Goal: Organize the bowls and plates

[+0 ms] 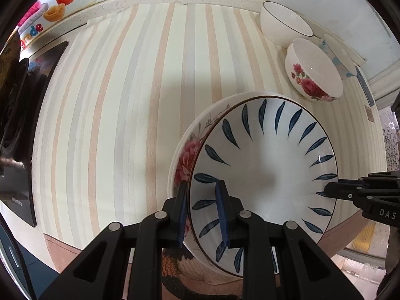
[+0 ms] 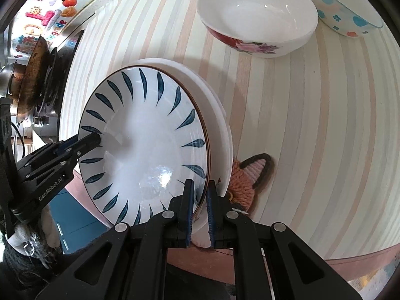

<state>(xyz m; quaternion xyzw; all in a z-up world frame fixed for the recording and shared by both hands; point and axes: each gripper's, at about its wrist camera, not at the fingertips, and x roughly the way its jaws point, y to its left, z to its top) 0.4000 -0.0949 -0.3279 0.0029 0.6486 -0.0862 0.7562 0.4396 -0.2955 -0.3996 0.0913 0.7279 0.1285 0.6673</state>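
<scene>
My left tongs (image 1: pixel 202 212) and right tongs (image 2: pixel 200 207) pinch opposite rims of the leaf plate (image 1: pixel 265 182), stacked on a rose plate (image 1: pixel 186 160) that it mostly hides, at the worktop (image 1: pixel 112 112) edge. Rose bowl (image 1: pixel 312 75) and white bowl (image 1: pixel 285 22) stand beyond.

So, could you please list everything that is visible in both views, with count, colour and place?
Leaf-pattern plate: one, white with blue leaves, on top of the stack, gripped at two sides.
Rose plate: one, white with pink rose, directly below.
Rose bowl: one, white with red flowers, behind the stack.
Plain bowl: one, white with dark rim, farthest back.
Dotted bowl: one, white with blue and orange spots, beside the rose bowl.
Striped mat: one, beige and grey, under everything.
Knitted fox: one, orange, partly under the stack.
Left gripper: black, blue fingers, on the plate rim.
Right gripper: the same, opposite rim.
</scene>
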